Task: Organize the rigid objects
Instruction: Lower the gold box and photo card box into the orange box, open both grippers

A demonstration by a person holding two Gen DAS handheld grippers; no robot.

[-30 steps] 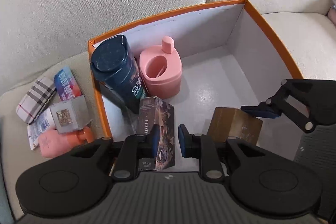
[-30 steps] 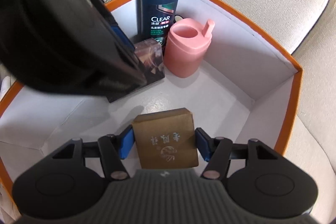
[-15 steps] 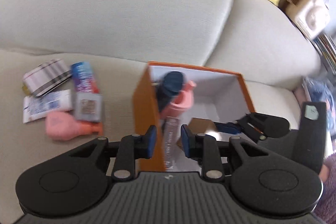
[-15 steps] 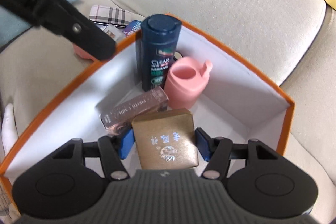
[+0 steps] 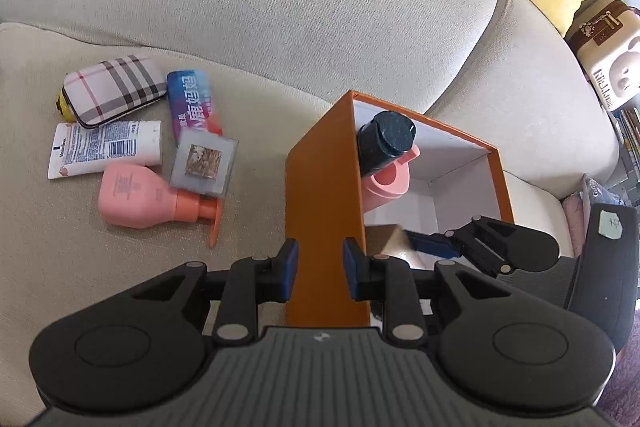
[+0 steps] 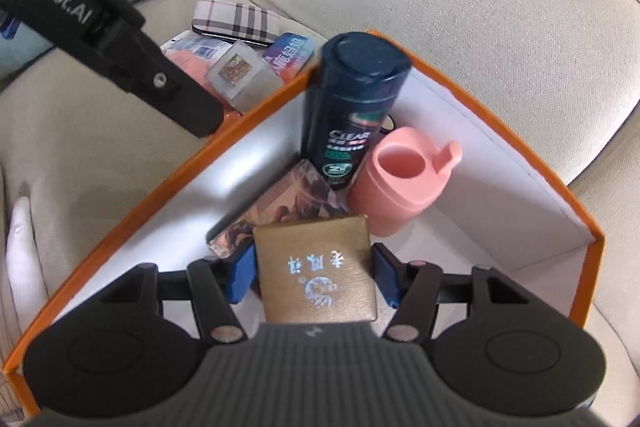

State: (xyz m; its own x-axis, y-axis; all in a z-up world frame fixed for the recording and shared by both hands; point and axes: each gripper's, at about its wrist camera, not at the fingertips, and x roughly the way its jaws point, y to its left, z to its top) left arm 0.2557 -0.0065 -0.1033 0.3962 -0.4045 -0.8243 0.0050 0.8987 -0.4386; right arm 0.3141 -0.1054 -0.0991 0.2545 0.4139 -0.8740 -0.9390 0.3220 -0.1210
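**Inspector:** Beige sofa cushion [image 5: 280,7] carries an orange box [image 6: 520,155]. Grippers?

**Assistant:** Right gripper [image 6: 314,277] clamps a brown carton [image 6: 316,273] over the box interior. Left gripper [image 5: 318,269] stands parted, holding nothing, straddling the box wall.

**Inspector:** Handling?

**Assistant:** Carton looks stiff, light, likely crushable; flat side faces suit the grip.

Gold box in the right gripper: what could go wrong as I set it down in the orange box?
1. The gold box hangs over the patterned carton, which lies tilted; set down there, it may rest crooked or slide.
2. The pink cup and shampoo bottle stand close ahead; a forward push by the right gripper could topple them.
3. The open left gripper sits by the orange box wall and might bump it.
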